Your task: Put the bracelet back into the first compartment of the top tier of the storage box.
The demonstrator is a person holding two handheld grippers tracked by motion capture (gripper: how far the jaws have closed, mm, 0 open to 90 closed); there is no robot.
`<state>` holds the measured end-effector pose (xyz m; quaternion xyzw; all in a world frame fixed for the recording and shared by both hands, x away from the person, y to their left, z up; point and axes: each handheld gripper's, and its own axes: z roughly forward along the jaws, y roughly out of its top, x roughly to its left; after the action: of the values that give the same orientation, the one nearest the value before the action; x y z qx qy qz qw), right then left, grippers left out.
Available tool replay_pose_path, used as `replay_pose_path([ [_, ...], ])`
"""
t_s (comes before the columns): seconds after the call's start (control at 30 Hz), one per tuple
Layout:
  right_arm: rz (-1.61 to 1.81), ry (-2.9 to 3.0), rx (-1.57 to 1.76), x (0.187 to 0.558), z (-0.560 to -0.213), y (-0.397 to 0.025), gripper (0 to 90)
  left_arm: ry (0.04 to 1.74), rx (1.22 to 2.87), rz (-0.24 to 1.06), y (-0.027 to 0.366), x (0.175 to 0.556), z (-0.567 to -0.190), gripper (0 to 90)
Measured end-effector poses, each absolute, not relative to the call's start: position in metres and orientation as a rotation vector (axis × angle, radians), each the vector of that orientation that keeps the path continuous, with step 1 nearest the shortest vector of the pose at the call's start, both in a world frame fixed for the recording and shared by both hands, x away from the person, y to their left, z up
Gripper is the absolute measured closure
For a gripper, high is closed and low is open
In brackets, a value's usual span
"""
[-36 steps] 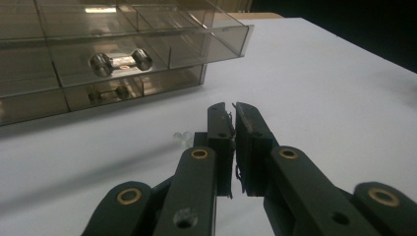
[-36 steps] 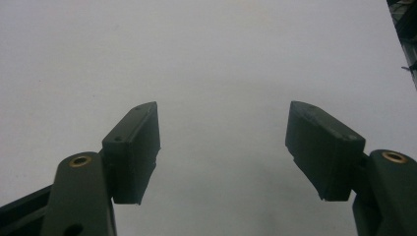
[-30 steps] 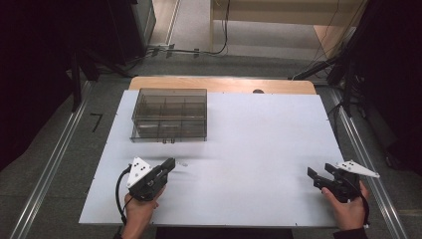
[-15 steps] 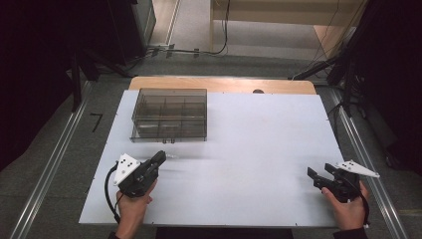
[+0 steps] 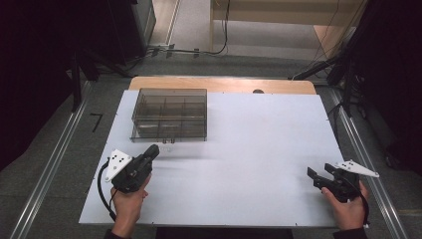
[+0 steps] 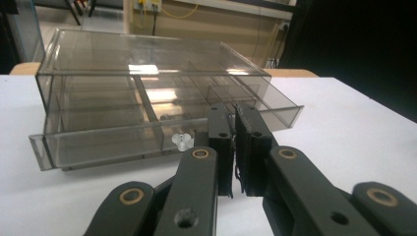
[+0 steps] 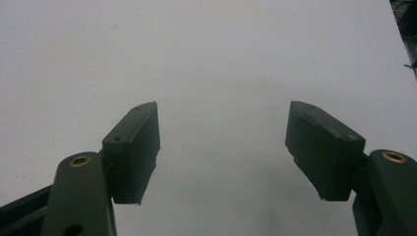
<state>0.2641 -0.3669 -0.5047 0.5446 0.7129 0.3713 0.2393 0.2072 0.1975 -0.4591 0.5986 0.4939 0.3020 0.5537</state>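
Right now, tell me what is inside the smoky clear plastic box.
The smoky clear plastic divided box shows partitions and seemingly bare compartments. Tint and glare may hide tiny parts. A small clear knob sits at its front.

**Laboratory recording station**

A white desk stands on grey carpet between metal floor rails, enclosed by dark curtains. Cables trail across the floor behind, and wall sockets appear beyond: features typical of a lab test rig.
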Motion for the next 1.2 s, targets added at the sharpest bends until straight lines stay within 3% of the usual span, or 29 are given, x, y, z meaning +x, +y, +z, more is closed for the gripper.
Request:
replay_pose_path([
  [1.2,1.012,1.952,1.510,0.265,-0.505,-0.367,27.4,1.189,1.334,0.773,0.214,0.223,-0.445,86.7],
])
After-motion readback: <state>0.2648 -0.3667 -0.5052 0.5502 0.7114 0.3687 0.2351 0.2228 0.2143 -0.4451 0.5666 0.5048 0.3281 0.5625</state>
